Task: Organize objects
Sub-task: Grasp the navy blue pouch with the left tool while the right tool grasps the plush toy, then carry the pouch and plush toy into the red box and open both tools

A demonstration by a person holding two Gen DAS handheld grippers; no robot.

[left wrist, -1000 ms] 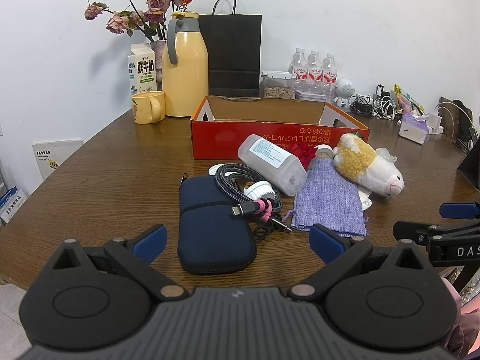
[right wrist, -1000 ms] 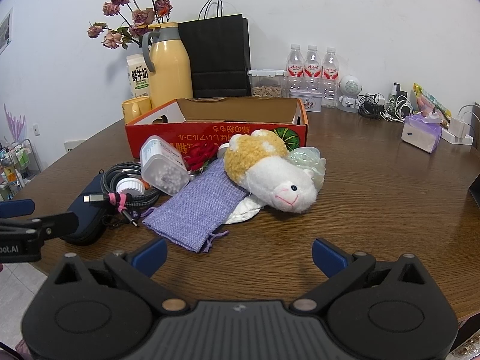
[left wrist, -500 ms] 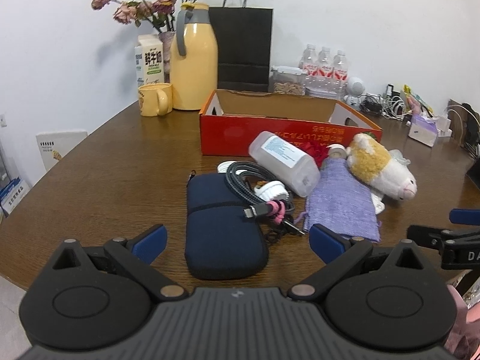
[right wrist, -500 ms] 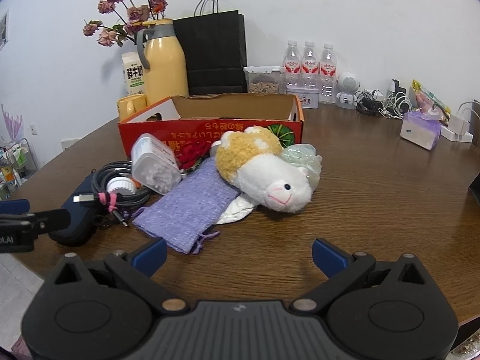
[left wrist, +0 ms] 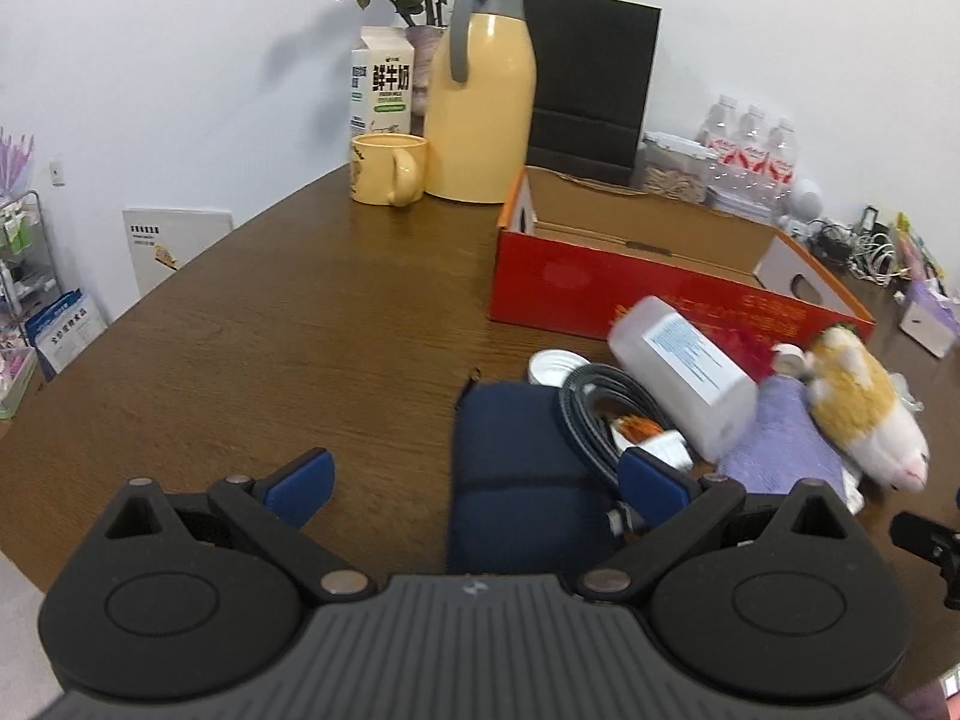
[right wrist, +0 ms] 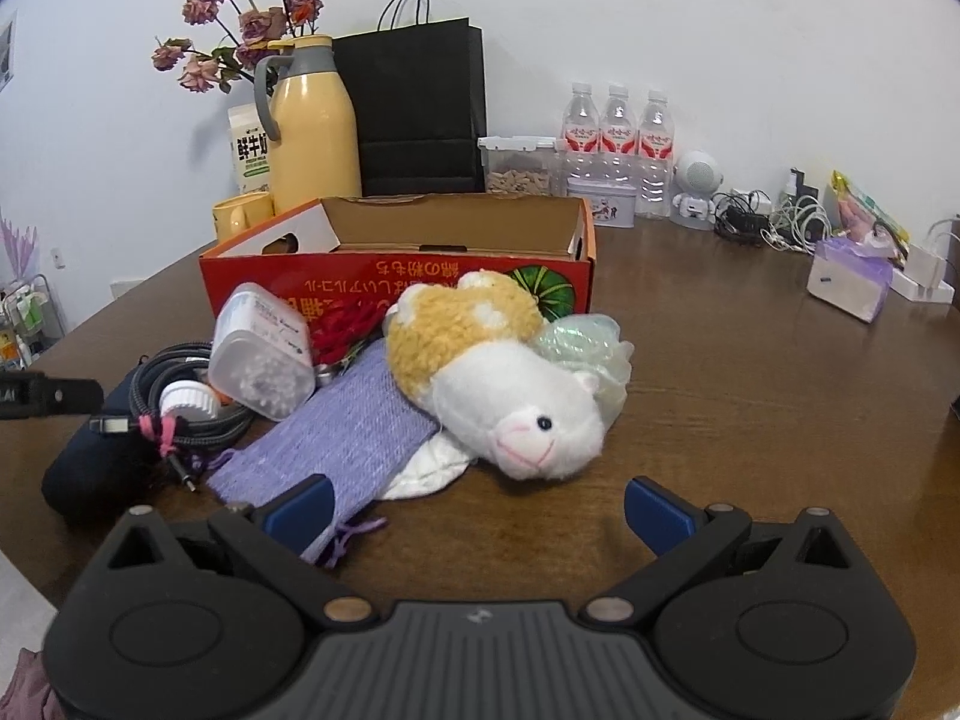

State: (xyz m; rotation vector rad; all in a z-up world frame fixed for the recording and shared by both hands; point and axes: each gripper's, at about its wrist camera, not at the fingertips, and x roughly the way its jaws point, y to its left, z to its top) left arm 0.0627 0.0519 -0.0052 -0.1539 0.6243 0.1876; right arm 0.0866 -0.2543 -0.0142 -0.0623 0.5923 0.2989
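Note:
A pile of objects lies in front of an open red cardboard box [left wrist: 600, 288] [right wrist: 456, 267]: a navy pouch [left wrist: 516, 474] [right wrist: 90, 468], a coiled black cable [left wrist: 594, 414] [right wrist: 180, 396], a clear plastic bottle [left wrist: 684, 369] [right wrist: 264, 354], a purple cloth bag [left wrist: 786, 456] [right wrist: 342, 438] and a plush sheep [left wrist: 864, 414] [right wrist: 498, 378]. My left gripper [left wrist: 474, 486] is open and empty, just before the pouch. My right gripper [right wrist: 477, 507] is open and empty, just before the sheep and the purple bag.
A yellow thermos [left wrist: 480, 102], yellow mug [left wrist: 387, 168], milk carton [left wrist: 381, 84], flowers and a black paper bag [right wrist: 414, 102] stand behind the box. Water bottles [right wrist: 618, 138], a snack jar, cables [right wrist: 774, 222] and a tissue pack [right wrist: 849, 279] line the back right. The table's left edge [left wrist: 120, 312] curves away.
My left gripper has swung left and closer to the table, so the pile now sits right of centre. My right gripper has moved closer to the sheep and bag. Nothing was taken hold of.

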